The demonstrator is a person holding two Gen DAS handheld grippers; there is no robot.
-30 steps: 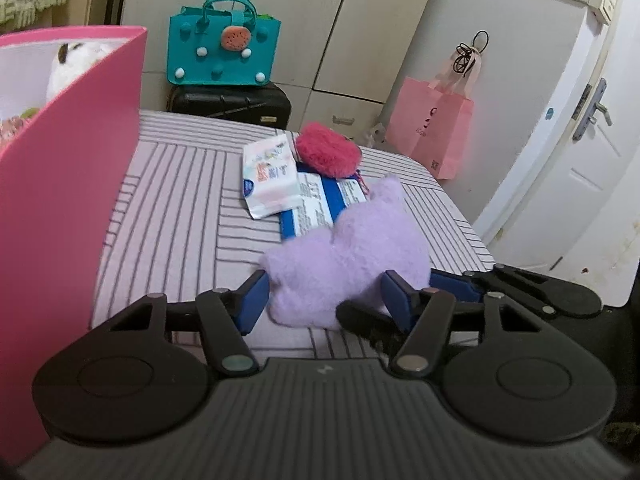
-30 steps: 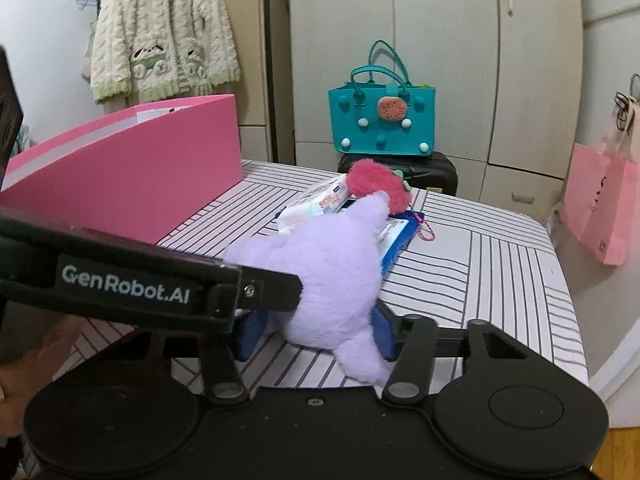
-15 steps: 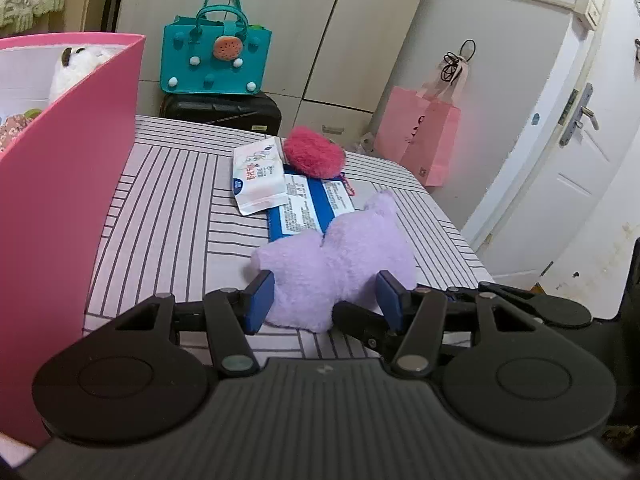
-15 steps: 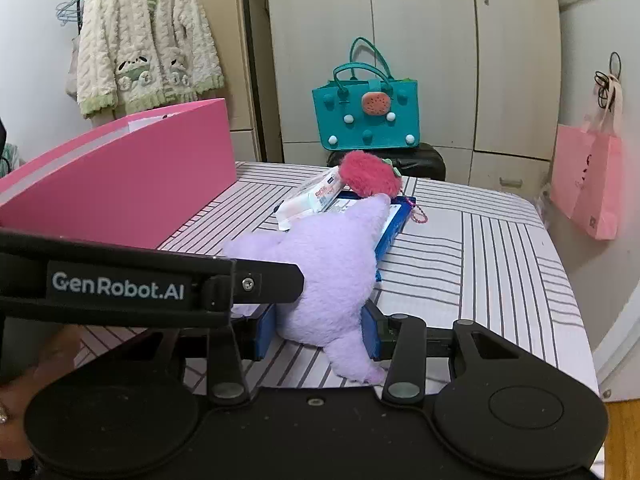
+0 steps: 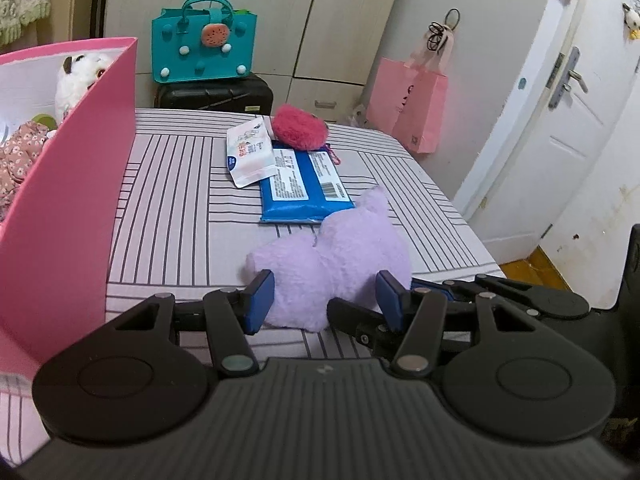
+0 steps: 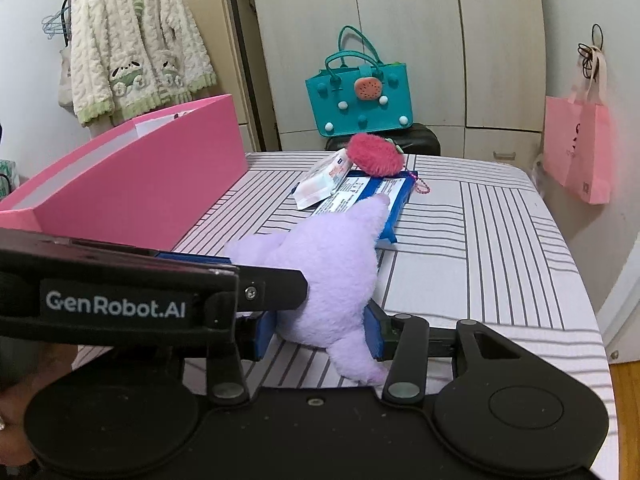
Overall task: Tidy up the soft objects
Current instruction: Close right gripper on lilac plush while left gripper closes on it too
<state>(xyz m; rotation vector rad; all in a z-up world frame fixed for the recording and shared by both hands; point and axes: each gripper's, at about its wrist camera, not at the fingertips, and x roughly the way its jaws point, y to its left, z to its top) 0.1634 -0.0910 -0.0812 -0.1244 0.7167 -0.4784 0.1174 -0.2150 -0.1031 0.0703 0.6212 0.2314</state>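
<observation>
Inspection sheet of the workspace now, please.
Surface: striped tabletop, mostly bare at the near side.
Job's things: purple plush at the near edge; red fluffy pouch at the far side; pink box on the left, soft toys inside.
Clutter: blue wipes pack with a white pack overlapping it.
Grippers: left gripper and right gripper both clamp the purple plush.
Cables: nothing seen.
Surroundings: teal bag, pink paper bag, hanging cardigan.
</observation>
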